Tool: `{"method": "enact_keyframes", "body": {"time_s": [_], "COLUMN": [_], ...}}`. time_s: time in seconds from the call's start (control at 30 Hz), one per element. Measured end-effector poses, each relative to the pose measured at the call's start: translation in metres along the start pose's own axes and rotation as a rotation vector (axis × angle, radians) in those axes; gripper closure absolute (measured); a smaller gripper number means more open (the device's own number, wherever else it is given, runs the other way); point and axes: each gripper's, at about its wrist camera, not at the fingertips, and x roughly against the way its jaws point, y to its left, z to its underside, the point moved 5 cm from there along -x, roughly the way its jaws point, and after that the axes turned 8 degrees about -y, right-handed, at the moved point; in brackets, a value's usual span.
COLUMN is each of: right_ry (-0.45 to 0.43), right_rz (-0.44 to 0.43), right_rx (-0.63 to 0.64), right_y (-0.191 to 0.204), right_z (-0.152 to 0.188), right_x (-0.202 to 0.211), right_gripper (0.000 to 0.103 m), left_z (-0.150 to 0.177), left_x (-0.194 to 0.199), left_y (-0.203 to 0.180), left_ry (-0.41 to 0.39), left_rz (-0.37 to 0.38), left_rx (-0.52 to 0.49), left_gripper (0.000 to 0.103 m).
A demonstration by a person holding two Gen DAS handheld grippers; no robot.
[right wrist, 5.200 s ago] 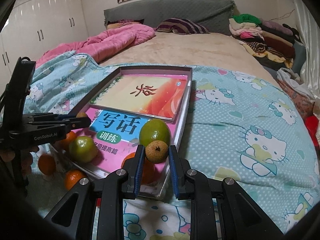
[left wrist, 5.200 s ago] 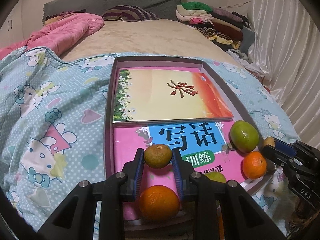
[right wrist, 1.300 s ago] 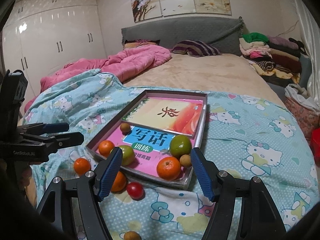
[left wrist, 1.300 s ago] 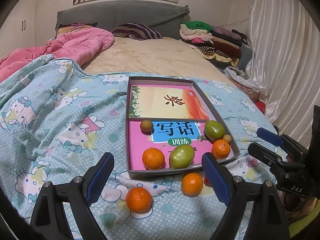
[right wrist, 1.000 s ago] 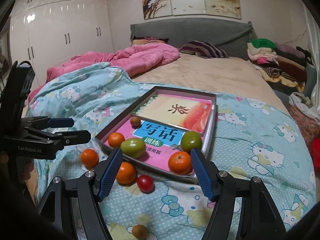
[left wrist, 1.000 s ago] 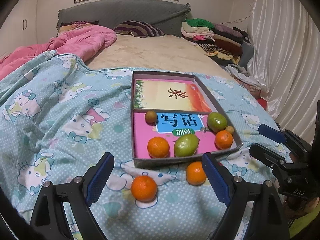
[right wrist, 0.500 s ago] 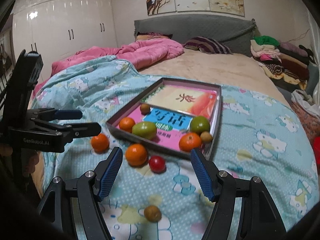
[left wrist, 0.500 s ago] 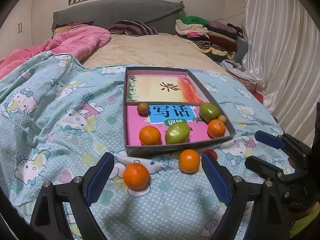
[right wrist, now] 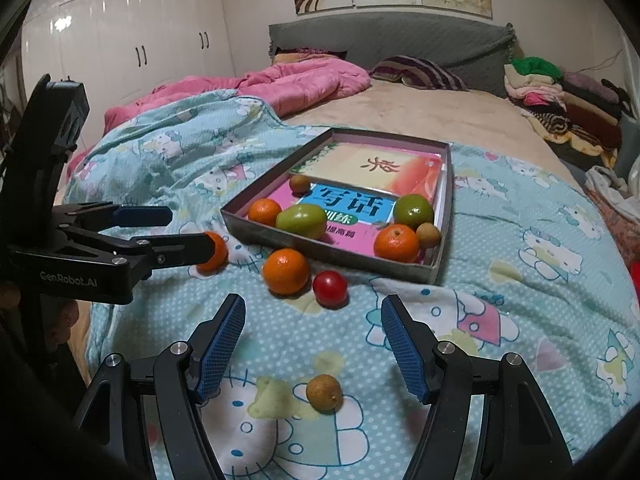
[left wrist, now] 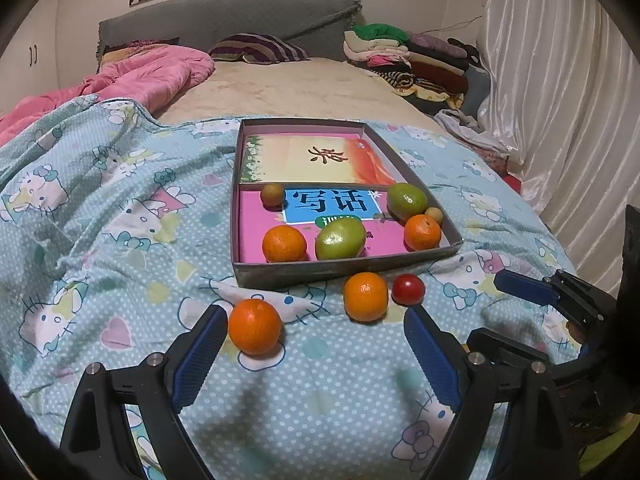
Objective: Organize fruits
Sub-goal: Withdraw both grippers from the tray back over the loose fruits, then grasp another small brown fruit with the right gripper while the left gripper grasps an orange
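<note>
A shallow grey box (left wrist: 344, 269) (right wrist: 320, 249) with pink books inside holds two oranges, two green fruits and two small brown fruits. On the blanket before it lie an orange (left wrist: 255, 332) (right wrist: 213, 258), a second orange (left wrist: 365, 297) (right wrist: 285, 271), a red fruit (left wrist: 408, 289) (right wrist: 329, 289) and a small brown fruit (right wrist: 324, 393). My left gripper (left wrist: 316, 344) (right wrist: 188, 236) is open and empty, its left finger next to the near orange. My right gripper (right wrist: 314, 344) (left wrist: 512, 312) is open and empty, above the small brown fruit.
A Hello Kitty blanket (left wrist: 100, 216) covers the near bed. A pink quilt (left wrist: 160, 72) and striped pillow (left wrist: 256, 49) lie at the back. Folded clothes (left wrist: 404, 56) are stacked far right, next to a white curtain (left wrist: 560, 100). White wardrobes (right wrist: 120, 40) stand at left.
Both grippers have let go of their small fruits in the box, opened wide and drawn back and down toward the loose fruits on the blanket.
</note>
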Motion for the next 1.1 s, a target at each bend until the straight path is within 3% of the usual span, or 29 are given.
{"method": "enact_keyframes", "body": {"time_s": [0.1,1.1], "right_ry": [0.003,0.099], "right_rz": [0.009,0.052], "right_rx": [-0.001,-0.028], "right_y": [0.000,0.002], "right_z": [0.002,0.041], "right_x": [-0.001,-0.007], "right_gripper": [0.027,0.026], "left_z": [0.002,0.018], "left_x": [-0.001,-0.009], "left_y": [-0.001,-0.010], "left_ry": [0.004,0.053], "left_rz": [0.003,0.041], "left_rx": [-0.003,0.001], "left_gripper": [0.013,0.013]}}
